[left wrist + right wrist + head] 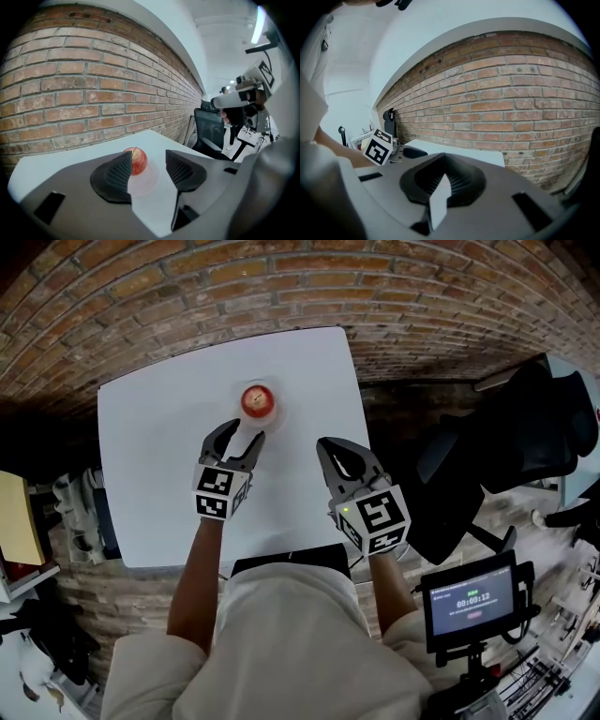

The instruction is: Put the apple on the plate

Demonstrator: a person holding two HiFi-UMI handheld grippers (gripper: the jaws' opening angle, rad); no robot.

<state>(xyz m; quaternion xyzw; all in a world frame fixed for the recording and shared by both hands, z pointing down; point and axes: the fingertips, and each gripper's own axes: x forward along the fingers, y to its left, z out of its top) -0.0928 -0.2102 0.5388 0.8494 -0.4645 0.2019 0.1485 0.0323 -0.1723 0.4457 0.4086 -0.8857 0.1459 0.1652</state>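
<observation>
A red apple (pixel 257 400) sits on a small white plate (pixel 275 415) at the far middle of the white table (pixel 150 456). My left gripper (pixel 244 433) hovers just on the near side of the plate, jaws apart with nothing between them. In the left gripper view the apple (pixel 138 160) rests on the plate (pixel 146 182) beyond the open left gripper (pixel 149 169), and one finger hides part of it. My right gripper (pixel 325 448) hangs over the table's right part, away from the apple, with its pads together. The right gripper (pixel 440 177) is shut and empty in its own view.
The table's right edge runs close beside the right gripper. A black office chair (pixel 511 451) stands to the right of the table. A small screen on a stand (pixel 472 602) is at the near right. A brick wall (pixel 93 79) lies beyond the table.
</observation>
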